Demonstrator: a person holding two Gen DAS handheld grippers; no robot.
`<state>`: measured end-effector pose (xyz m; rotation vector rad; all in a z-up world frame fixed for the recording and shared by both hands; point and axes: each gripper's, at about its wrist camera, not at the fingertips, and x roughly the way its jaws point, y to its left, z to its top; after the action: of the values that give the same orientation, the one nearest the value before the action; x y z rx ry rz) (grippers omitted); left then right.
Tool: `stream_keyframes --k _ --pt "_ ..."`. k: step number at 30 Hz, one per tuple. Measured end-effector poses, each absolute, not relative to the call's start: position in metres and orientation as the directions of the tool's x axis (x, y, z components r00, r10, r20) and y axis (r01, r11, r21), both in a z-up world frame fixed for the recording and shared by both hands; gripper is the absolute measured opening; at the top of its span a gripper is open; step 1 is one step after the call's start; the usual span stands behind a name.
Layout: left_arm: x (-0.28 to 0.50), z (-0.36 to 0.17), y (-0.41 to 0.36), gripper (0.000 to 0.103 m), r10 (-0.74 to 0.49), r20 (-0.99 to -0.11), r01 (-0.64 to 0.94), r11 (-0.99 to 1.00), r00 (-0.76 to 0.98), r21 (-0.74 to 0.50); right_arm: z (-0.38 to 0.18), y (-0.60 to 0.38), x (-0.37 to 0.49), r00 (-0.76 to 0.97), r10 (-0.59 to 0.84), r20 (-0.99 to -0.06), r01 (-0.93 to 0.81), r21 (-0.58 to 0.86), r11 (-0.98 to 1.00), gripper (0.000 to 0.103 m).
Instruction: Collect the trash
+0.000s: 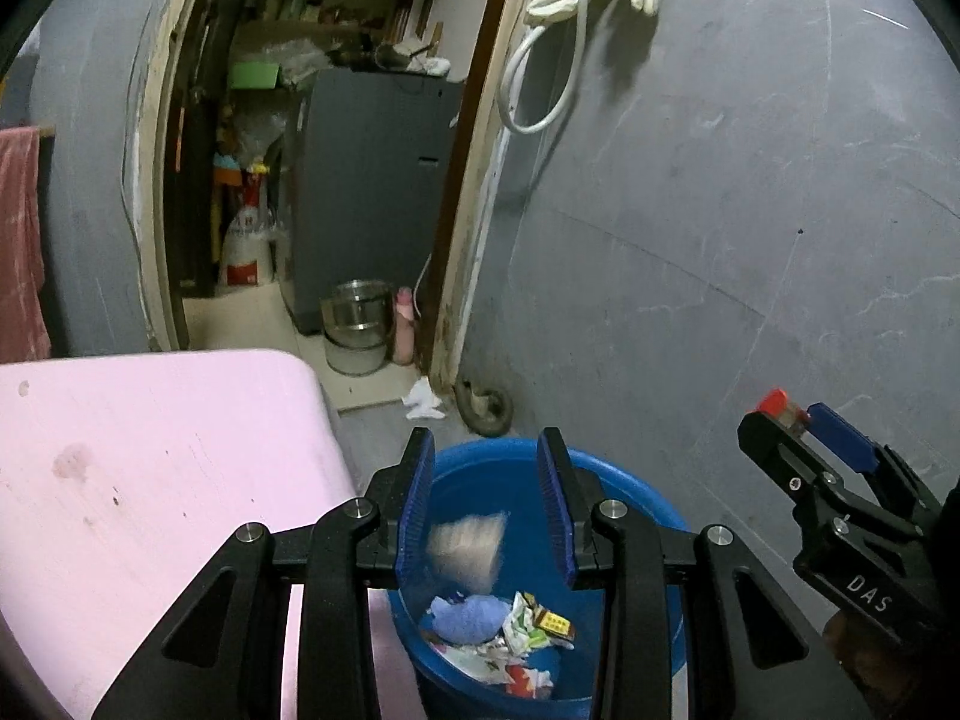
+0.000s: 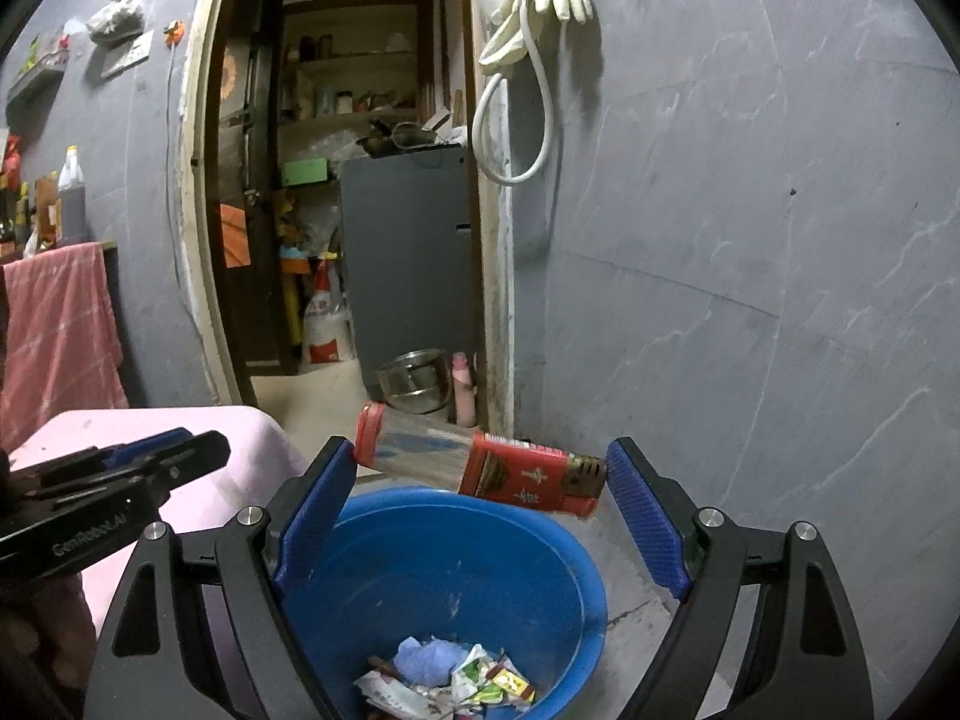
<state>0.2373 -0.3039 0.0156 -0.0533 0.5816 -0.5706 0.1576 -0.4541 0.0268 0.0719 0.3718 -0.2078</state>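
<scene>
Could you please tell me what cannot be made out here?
- Left wrist view: pale beige object between the left gripper fingers, motion-blurred; identity unclear.
- Right wrist view: print on the red-labelled clear plastic bottle in the right gripper, too small.
- Both views: round blue plastic bucket, near rim cut off by the bottom edge.

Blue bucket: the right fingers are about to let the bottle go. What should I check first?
1. Bottle clamped end to end in right gripper: ok.
2. Red cap on: ok.
3. Bottle inside the blue bucket rim line: cannot tell; it hangs near the far rim.
4. Left gripper empty: not ok, blurred beige scrap between its open fingers.
5. Room above trash: ok.
</scene>
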Motion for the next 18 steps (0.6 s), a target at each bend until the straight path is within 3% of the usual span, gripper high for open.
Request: stream_keyframes --k 8,16,18 --pt "0.247 0.01 -0.303 0.031 -0.528 -0.541 0.483 0.843 0.655 -0.237 0.024 -0.456 0.159 0.907 -0.18 -0.382 0.21 0.038 0.977 0.086" --pt "0.247 0.017 -0.292 0.043 -0.524 -0.519 0.463 0.849 0.675 -0.256 0.028 -0.456 0.159 0.908 -0.195 -0.37 0.228 0.046 0.973 0.09" --pt "0.245 0.021 -0.288 0.05 -0.521 -0.508 0.46 0.852 0.686 -0.251 0.028 -0.455 0.158 0.911 -0.197 -0.362 0.23 0.05 0.972 0.091"
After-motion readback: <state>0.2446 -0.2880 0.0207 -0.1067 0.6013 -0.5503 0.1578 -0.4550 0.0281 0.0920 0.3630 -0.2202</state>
